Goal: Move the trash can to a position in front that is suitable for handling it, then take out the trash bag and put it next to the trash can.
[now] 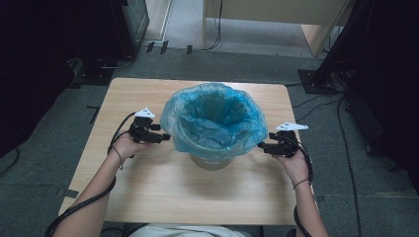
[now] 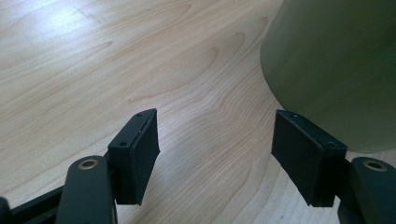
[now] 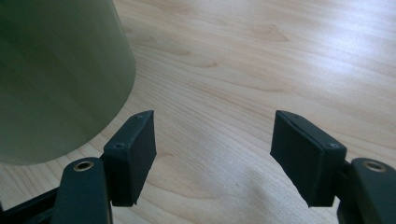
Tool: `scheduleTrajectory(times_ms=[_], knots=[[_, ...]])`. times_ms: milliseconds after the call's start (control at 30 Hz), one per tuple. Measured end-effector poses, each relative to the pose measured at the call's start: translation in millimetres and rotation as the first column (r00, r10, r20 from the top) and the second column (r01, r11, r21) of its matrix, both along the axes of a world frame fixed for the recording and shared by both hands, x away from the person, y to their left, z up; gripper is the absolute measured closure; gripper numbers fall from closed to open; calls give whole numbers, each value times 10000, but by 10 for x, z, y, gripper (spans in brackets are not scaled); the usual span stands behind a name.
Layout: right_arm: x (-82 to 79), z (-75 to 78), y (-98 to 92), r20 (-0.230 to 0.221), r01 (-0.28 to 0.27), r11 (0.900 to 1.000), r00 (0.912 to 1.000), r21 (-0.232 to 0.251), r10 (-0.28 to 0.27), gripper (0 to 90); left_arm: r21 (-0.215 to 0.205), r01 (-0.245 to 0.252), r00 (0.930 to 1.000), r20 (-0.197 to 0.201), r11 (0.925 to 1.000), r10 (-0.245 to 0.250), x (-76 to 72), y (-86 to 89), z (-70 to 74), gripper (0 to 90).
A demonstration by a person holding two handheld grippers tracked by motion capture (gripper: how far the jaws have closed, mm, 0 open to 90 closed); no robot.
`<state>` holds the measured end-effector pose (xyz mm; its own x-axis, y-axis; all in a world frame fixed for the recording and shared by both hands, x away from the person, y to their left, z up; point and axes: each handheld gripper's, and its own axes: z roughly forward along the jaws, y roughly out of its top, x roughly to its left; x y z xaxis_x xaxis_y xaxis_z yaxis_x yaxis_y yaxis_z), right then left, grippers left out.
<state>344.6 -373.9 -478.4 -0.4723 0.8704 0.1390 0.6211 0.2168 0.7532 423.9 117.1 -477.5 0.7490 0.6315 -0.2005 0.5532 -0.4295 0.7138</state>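
Observation:
A pale green bin (image 1: 212, 161) stands in the middle of the wooden table (image 1: 163, 192), lined with a blue plastic bag (image 1: 213, 121) whose edge folds down over the rim. My left gripper (image 1: 165, 138) sits just left of the bag's hanging edge, and my right gripper (image 1: 261, 146) just right of it. In the left gripper view the jaws (image 2: 217, 156) stand wide apart over bare wood, with the bin wall (image 2: 336, 70) at the upper right. The right gripper view shows its jaws (image 3: 212, 156) equally wide, nothing between them, and the bin wall (image 3: 56, 79) at the upper left.
The table stands on grey carpet. Cables (image 1: 341, 158) run over the floor on the right, and dark equipment (image 1: 380, 74) stands at both back corners. A light wooden desk leg (image 1: 316, 39) is behind the table.

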Motion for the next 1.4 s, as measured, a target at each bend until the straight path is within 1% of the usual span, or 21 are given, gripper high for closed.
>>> scheduleTrajectory(times_ms=[67, 167, 233, 267, 300, 367, 433, 533, 567, 700, 800, 933, 1000, 1033, 1167, 1233, 1267, 1300, 1333, 1367, 1400], knots=[[-6, 17, 8, 18, -58, 10000, 10000, 10, 58, 308, 28, 29, 10000, -12, 10000, -29, 3, 0, 25, 300], [-12, 43, 28, 98, -177, 9998, 9998, -76, 178, 311, 25, 67, 9999, 112, 10000, -67, 7, 4, 70, 300], [-17, 66, 40, 137, -216, 9997, 9997, -64, 217, 312, -65, 11, 9999, 173, 10000, -10, 1, 10, 108, 300], [-28, 98, 50, 172, -229, 9997, 9996, -41, 230, 311, -190, 8, 9999, 151, 9998, -5, -9, 9, 148, 301], [-34, 117, 53, 187, -230, 9997, 9996, -50, 231, 312, -190, 8, 9999, 151, 9998, -5, -9, 9, 148, 301], [-42, 137, 58, 217, -221, 9997, 9995, -60, 222, 311, -201, 133, 9998, 172, 9997, -129, -20, 7, 191, 301], [-54, 176, 57, 346, -242, 9996, 9991, -116, 246, 311, -212, 205, 9996, 218, 9996, -200, -32, 3, 233, 301], [-78, 245, 42, 477, -148, 9998, 9988, 93, 143, 312, -350, 228, 9992, 347, 9991, -216, -50, 1, 292, 301], [-80, 259, 38, 549, -203, 9998, 9983, 81, 198, 312, -410, 280, 9990, 367, 9988, -265, -58, -2, 328, 301], [-93, 306, 47, 622, -222, 9997, 9978, 46, 219, 311, -465, 327, 9991, 285, 9984, -314, -71, -18, 372, 301], [-109, 358, 55, 677, -207, 9998, 9975, -34, 209, 311, -498, 451, 9983, 391, 9977, -432, -91, -39, 412, 301], [-117, 417, 59, 719, -238, 9997, 9971, 6, 237, 310, -465, 514, 9975, 500, 9976, -491, -111, -58, 463, 300], [-121, 450, 72, 722, -279, 9996, 9970, -41, 281, 308, -441, 525, 9970, 596, 9976, -499, -123, -62, 491, 299], [-128, 485, 89, 742, -377, 9993, 9965, -77, 382, 308, -476, 561, 9961, 714, 9973, -526, -133, -68, 516, 292], [-142, 533, 103, 819, -445, 9989, 9956, -154, 457, 307, -573, 582, 9960, 707, 9967, -541, -140, -72, 542, 290], [-152, 570, 106, 907, -500, 9987, 9946, -86, 506, 308, -554, 561, 9968, 603, 9969, -528, -144, -79, 549, 289], [-163, 617, 108, 1000, -565, 9984, 9934, 13, 561, 308, -501, 507, 9974, 529, 9975, -481, -148, -87, 550, 288], [-163, 617, 108, 1000, -565, 9984, 9934, 13, 561, 308, -455, 454, 9979, 493, 9979, -432, -151, -94, 548, 288], [-181, 670, 112, 1144, -621, 9979, 9916, 159, 599, 308, -426, 440, 9977, 533, 9981, -418, -158, -99, 546, 288], [-181, 670, 112, 1144, -621, 9979, 9916, 159, 599, 308, -426, 440, 9977, 533, 9981, -418, -158, -99, 546, 288], [-188, 698, 116, 1244, -643, 9978, 9903, 175, 616, 308, -445, 465, 9978, 491, 9979, -443, -160, -100, 544, 288]])
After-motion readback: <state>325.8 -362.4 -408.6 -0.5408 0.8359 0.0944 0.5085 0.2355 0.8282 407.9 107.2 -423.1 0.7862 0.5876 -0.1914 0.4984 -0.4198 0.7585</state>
